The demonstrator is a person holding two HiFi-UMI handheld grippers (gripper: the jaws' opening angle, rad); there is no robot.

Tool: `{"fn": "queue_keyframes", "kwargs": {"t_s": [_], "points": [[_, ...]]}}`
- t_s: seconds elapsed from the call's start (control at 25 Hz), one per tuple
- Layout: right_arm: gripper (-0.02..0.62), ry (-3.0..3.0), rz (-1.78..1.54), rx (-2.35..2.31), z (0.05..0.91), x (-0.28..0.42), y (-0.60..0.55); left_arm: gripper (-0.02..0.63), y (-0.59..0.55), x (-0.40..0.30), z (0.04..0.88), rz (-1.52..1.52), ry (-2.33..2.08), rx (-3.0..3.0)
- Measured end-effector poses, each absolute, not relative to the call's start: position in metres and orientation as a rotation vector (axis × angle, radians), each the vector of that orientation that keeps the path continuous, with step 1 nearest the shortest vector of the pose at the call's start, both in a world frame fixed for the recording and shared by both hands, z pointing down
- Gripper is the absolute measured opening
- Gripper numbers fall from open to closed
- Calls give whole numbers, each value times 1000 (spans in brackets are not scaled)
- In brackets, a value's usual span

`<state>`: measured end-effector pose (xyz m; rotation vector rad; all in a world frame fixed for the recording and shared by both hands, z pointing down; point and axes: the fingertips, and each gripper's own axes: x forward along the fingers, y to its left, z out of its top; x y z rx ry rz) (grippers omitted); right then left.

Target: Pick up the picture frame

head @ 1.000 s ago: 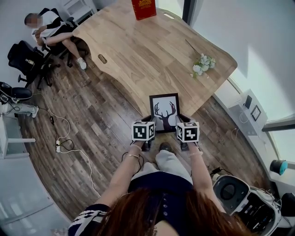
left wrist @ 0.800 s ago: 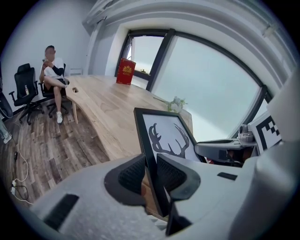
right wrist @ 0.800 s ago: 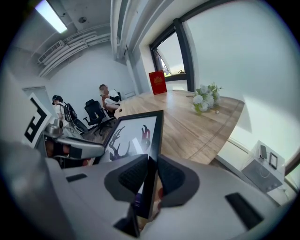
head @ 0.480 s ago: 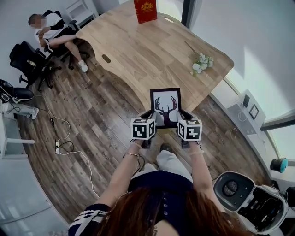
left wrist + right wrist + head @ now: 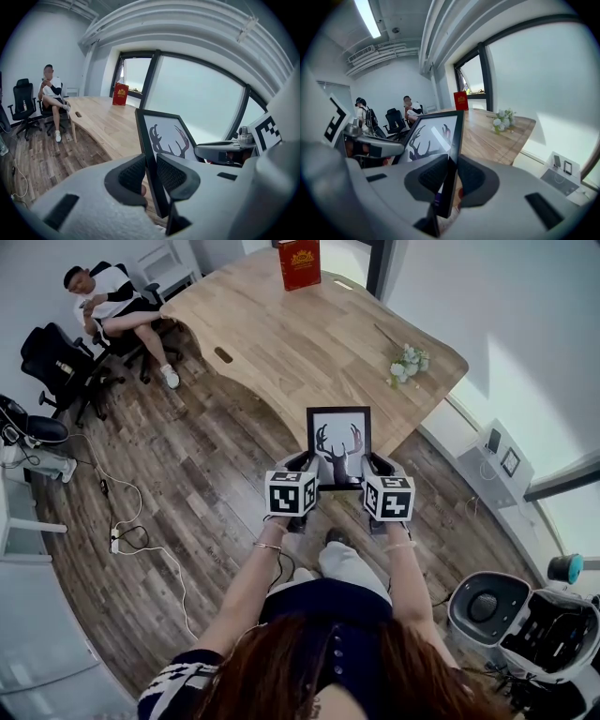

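The picture frame (image 5: pixel 338 446) is black with a white print of deer antlers. It hangs upright in the air in front of the wooden table's (image 5: pixel 281 343) near edge, held from both sides. My left gripper (image 5: pixel 305 466) is shut on its left edge, with the frame (image 5: pixel 164 136) pinched between the dark pads (image 5: pixel 133 173). My right gripper (image 5: pixel 372 466) is shut on the right edge, where the frame (image 5: pixel 433 136) stands between that gripper's pads (image 5: pixel 433 174). Both marker cubes sit just below the frame in the head view.
A red box (image 5: pixel 300 263) stands at the table's far end and a small bunch of white flowers (image 5: pixel 406 364) lies near its right edge. A person sits on office chairs (image 5: pixel 52 362) at the upper left. A cable (image 5: pixel 131 531) runs across the floor; white equipment (image 5: pixel 525 615) stands at the lower right.
Both grippers have risen together with the picture frame held between them. It now stands higher, up off the table's near edge.
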<state>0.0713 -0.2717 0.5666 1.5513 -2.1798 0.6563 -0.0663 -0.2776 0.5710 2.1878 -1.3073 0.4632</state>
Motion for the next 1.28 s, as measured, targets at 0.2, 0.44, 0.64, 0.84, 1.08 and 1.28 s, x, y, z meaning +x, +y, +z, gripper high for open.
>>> {"fn": "queue_keyframes", "kwargs": {"t_s": [0.2, 0.44, 0.64, 0.84, 1.08, 1.28], "points": [[71, -2201, 614, 1595, 546, 62, -252, 89, -260, -75, 549, 443, -1324, 2241], [71, -2226, 553, 1652, 522, 51, -223, 89, -235, -87, 522, 425, -1339, 2312], [71, -2241, 511, 1684, 505, 43, -205, 89, -219, -94, 504, 403, -1350, 2347], [71, -2253, 475, 1718, 487, 41, -189, 87, -203, -96, 486, 382, -1363, 2386], [71, -2272, 434, 1759, 470, 44, -166, 87, -183, -93, 468, 345, -1373, 2426], [71, -2291, 421, 1778, 461, 49, -149, 86, -167, -88, 458, 335, -1388, 2446]]}}
